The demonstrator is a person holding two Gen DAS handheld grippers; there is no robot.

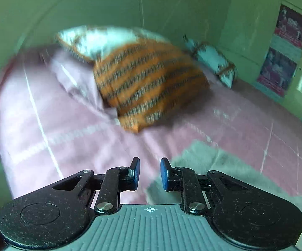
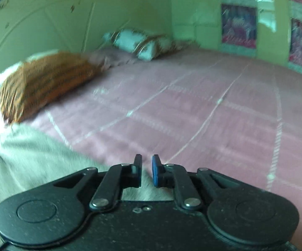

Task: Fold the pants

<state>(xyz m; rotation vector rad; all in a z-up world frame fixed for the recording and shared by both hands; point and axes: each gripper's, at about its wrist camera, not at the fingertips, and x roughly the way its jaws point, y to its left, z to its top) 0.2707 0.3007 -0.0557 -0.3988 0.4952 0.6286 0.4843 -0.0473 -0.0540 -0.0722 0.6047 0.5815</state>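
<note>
Pants [image 2: 31, 163], pale grey, lie at lower left on the pink bedspread [image 2: 192, 108]. Right gripper [image 2: 146, 170] and left gripper [image 1: 150, 173] show narrow gaps; whether cloth is pinched is unclear. Orange pillow [image 1: 151, 83] lies beyond.

No text, brand or number can be read in either view. The posters [image 1: 285, 48] on the green cupboard doors [image 1: 249, 21] carry pink bands that may hold lettering, but blur leaves it illegible; the same posters [image 2: 239, 24] in the right wrist view are just as smeared. A faint yellowish mark on the headboard [image 2: 1, 7] at the top left could be writing, too small to tell. The left gripper's grey body bears only a small white crosshair mark [image 1: 150, 209].
</note>
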